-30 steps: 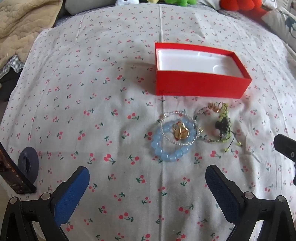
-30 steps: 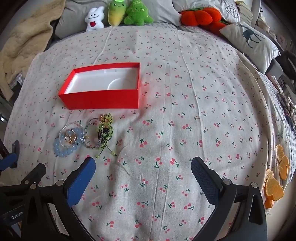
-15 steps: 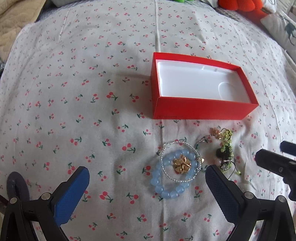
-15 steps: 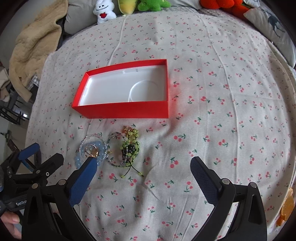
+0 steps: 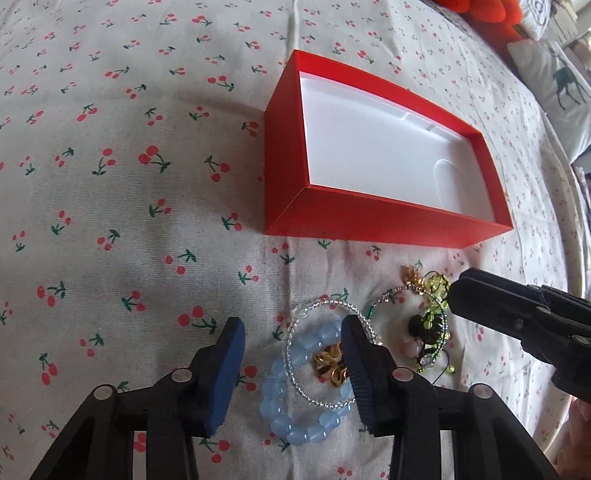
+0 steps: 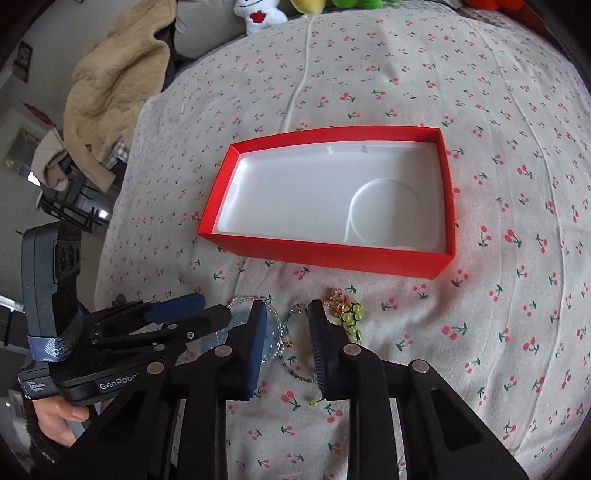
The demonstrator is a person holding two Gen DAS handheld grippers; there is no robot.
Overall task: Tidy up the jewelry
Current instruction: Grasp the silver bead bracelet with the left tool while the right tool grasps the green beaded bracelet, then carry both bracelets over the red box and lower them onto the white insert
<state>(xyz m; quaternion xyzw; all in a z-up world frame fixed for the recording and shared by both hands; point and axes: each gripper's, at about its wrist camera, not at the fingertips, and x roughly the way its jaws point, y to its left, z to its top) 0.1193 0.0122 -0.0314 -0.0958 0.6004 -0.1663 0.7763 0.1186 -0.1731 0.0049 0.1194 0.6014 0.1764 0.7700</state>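
Note:
A red box point(image 5: 369, 218) with a white empty inside lies open on the cherry-print sheet; it also shows in the right wrist view point(image 6: 325, 254). In front of it lie a light blue bead bracelet point(image 5: 295, 417), a clear bead bracelet point(image 5: 314, 306) around a gold piece point(image 5: 328, 365), and a green bead bracelet point(image 5: 432, 325). My left gripper point(image 5: 291, 350) is partly open, low over the blue bracelet, its fingers on either side of the bracelet's left part. My right gripper point(image 6: 286, 343) is partly open, low over the green bracelet point(image 6: 349, 314), holding nothing.
A beige blanket point(image 6: 110, 81) lies at the bed's far left. Plush toys point(image 6: 262, 14) sit at the head. A deer-print pillow point(image 5: 554, 85) and a red plush point(image 5: 480, 11) are at the far right. The left gripper's body point(image 6: 92, 350) is close beside my right gripper.
Both grippers have dropped down and forward onto the jewelry pile. Both pairs of jaws have narrowed from wide open to partly open.

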